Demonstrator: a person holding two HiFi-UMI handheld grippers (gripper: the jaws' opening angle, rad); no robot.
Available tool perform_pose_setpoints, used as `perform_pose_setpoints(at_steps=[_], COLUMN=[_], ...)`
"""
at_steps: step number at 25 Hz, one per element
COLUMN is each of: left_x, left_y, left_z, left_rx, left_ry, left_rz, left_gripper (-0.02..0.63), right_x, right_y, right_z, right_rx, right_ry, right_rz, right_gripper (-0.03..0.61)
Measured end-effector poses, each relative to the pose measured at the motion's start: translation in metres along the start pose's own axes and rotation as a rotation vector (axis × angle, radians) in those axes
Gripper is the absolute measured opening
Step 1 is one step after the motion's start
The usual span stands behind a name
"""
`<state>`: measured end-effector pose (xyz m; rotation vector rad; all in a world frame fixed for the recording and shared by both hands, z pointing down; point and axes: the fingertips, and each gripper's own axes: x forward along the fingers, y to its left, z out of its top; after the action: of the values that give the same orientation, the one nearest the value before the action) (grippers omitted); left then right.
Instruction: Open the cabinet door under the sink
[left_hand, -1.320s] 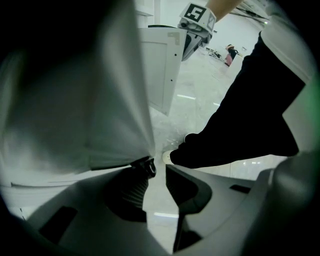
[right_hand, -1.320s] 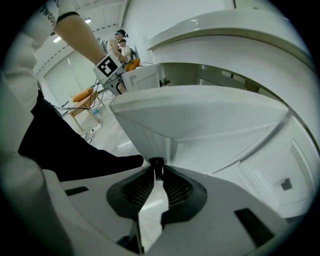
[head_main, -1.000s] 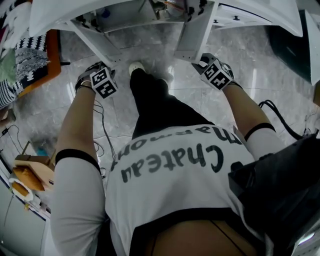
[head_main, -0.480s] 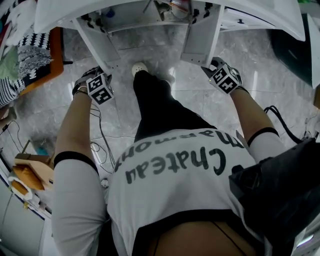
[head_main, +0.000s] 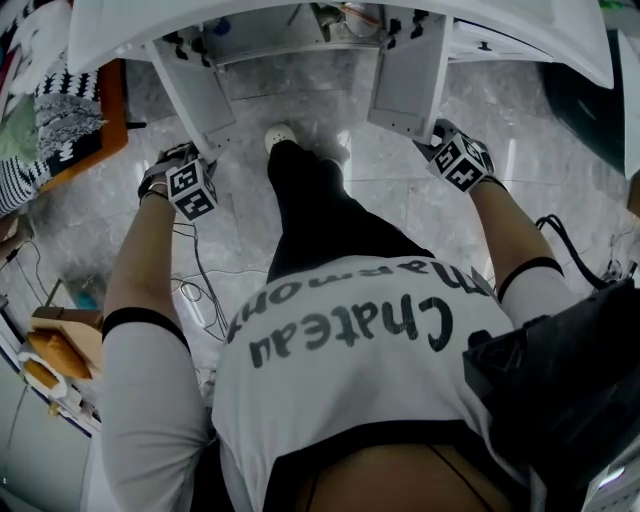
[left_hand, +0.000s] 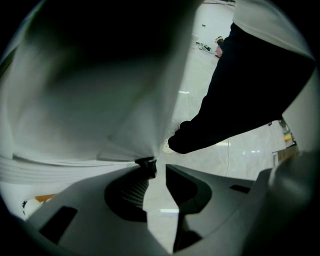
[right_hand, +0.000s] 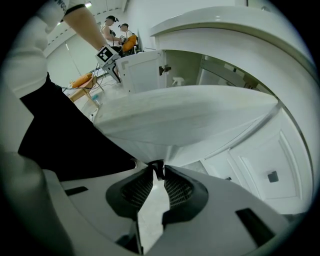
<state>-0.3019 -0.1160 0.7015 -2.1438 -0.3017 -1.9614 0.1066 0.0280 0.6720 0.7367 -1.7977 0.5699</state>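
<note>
The right gripper (right_hand: 158, 172), fingers (right_hand: 177, 187) just opening, pinches the right door knob (right_hand: 157, 167); the left gripper (left_hand: 159, 169) stands released, one finger touching the left door knob (left_hand: 146, 162).

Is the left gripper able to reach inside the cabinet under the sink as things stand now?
Probably yes: the left door stands swung wide, so the cabinet interior lies uncovered; the left gripper only sits at that door's handle.

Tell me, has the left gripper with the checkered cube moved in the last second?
Yes. In the head view the left gripper has slid outward to the view's left and toward the person, farther from the planted white shoe.
</note>
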Motion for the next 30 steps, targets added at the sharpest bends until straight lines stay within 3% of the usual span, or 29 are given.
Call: perform_pose_setpoints(at_steps=[10, 19, 30], left_x=[-0.006, -0.007, -0.012], left_y=[-0.001, 0.000, -0.002], left_z=[-0.021, -0.036, -0.056], left_rx=[0.024, -0.011, 0.152], left_ry=[-0.004, -0.012, 0.007], left_rz=[0.006, -0.013, -0.084], left_gripper=[0.089, 0.087, 0.089], right_x=[-0.005, -0.009, -0.010], right_y=[-0.006, -0.010, -0.017], right_z=[-0.017, -0.028, -0.041], right_rx=[-0.056, -0.080, -0.127], right_ry=[0.040, 0.084, 0.193], right_rz=[0.008, -0.002, -0.022], right_gripper=[0.058, 0.059, 0.061])
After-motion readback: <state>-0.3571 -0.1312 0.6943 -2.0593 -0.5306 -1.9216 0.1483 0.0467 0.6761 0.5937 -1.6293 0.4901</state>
